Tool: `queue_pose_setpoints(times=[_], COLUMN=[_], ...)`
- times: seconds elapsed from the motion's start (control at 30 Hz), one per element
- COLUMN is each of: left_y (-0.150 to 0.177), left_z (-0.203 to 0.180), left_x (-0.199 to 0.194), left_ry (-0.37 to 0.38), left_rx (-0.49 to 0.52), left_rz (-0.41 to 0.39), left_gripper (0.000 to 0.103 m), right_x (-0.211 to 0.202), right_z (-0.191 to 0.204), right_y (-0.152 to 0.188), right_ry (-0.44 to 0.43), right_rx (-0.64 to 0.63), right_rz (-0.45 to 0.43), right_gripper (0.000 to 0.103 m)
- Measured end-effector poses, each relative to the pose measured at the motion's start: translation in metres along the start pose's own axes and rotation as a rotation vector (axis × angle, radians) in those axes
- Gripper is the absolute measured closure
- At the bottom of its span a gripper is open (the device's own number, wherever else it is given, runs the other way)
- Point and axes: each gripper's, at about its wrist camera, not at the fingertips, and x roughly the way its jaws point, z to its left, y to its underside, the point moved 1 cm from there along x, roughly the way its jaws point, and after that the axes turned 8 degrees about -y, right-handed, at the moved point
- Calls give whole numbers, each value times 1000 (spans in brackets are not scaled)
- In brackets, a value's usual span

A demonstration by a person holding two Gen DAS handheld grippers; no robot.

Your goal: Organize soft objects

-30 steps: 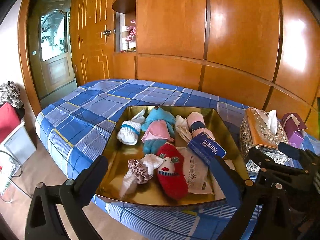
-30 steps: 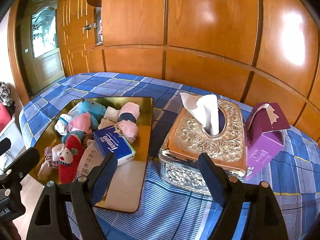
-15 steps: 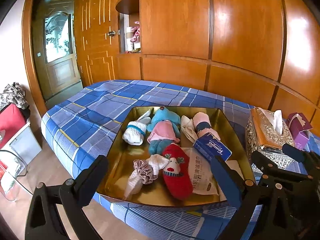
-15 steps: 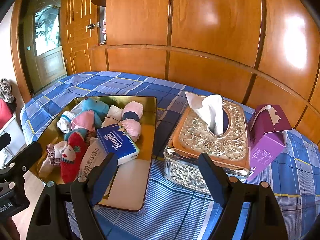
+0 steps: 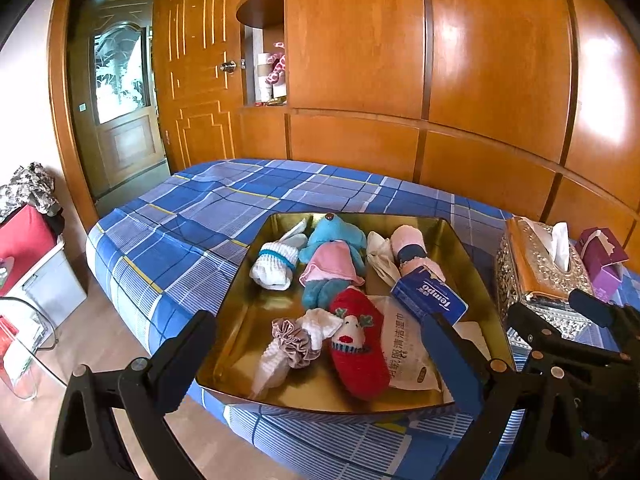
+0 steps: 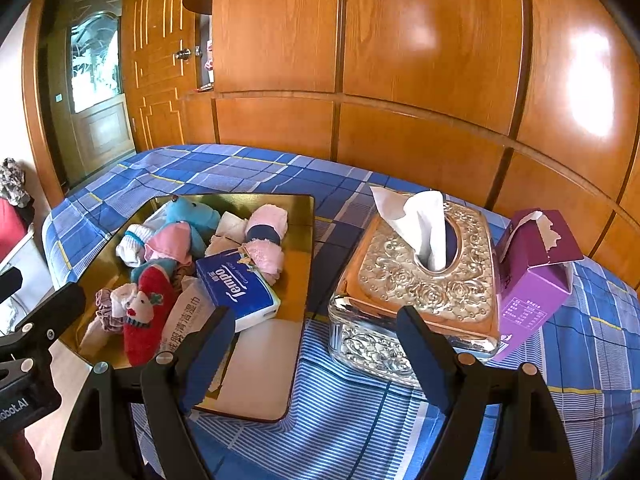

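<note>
We find a gold tray (image 5: 240, 292) resting on a bed with a blue plaid sheet (image 5: 180, 224), and the soft items all lie inside it. At the far end sit a white sock (image 5: 276, 266), a blue plush toy (image 5: 334, 256) in a pink skirt, and a pink roll (image 5: 410, 246) banded in dark blue. Nearer the camera lie a red sock (image 5: 358, 344) with a reindeer face, a mauve scrunchie (image 5: 292, 342) and a white cloth, touching one another. A blue tissue pack (image 6: 238, 290) leans on a white wipes packet (image 6: 186, 316) at the tray's right side. Beside the tray, just apart from it, stands an ornate tissue box (image 6: 424, 280) with a tissue drawn up, and a torn purple carton (image 6: 532, 276) touches its right side. The left gripper (image 5: 320, 364) hovers over the tray's near edge, jaws spread wide, nothing between them. The right gripper (image 6: 316, 352) hangs between tray and tissue box, likewise wide apart and empty. Its left finger appears to overlap the tray's corner, though we cannot tell whether it touches.
</note>
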Motion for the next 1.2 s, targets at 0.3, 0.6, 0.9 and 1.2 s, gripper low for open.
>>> queue_pose_setpoints(times=[0.3, 0.6, 0.9, 1.2], left_y=[0, 0, 0, 0], left_z=[0, 1, 1, 1], left_x=[0, 0, -1, -1], left_ry=[-5, -6, -9, -9], left_rx=[0, 0, 1, 1], left_rz=[1, 5, 4, 2], left_gripper=[0, 0, 0, 0], right_x=[-1, -1, -1, -1], right_z=[-1, -1, -2, -2], right_y=[0, 1, 2, 2], right_ry=[-1, -3, -1, -2], right_rx=[4, 5, 9, 10], right_rz=[1, 4, 4, 5], right_gripper=[19, 19, 19, 19])
